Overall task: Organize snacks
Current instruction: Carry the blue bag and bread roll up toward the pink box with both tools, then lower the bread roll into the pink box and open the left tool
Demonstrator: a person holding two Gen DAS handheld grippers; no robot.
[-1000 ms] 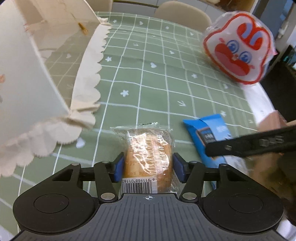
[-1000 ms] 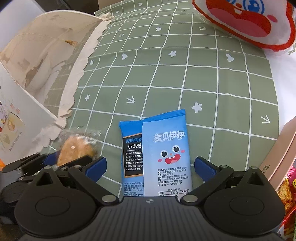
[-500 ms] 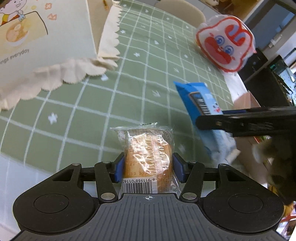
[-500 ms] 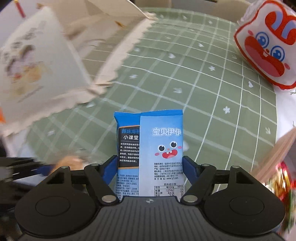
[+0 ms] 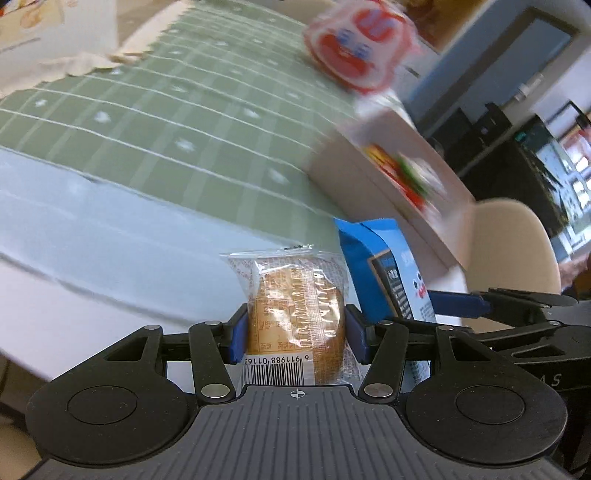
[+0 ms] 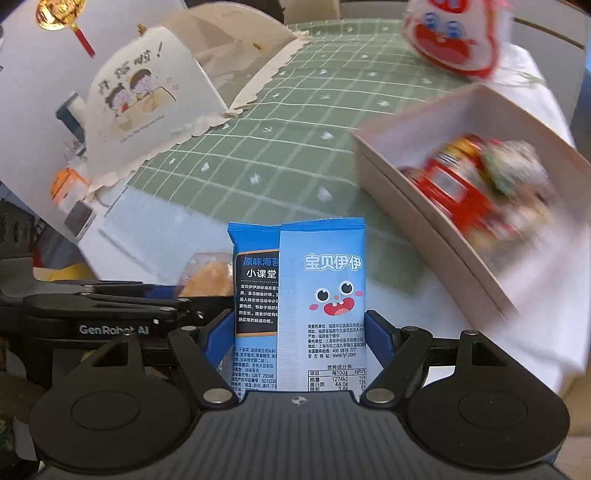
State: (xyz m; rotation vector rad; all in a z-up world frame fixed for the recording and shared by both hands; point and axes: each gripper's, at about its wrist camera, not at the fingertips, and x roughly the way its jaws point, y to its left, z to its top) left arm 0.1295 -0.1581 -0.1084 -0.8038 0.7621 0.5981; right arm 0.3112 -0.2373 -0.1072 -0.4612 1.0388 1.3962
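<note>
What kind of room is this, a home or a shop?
Probably a home dining area. A table is covered with a green grid-pattern tablecloth, a beige chair stands at its edge, and an open cardboard box holds snacks. The background is too blurred to be certain.

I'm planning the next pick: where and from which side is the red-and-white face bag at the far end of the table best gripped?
Grip the red-and-white face bag across its puffy middle, coming from above and the near side. It looks rounded and soft, so the sides should give under the pads, and the green cloth in front of it is open.
</note>
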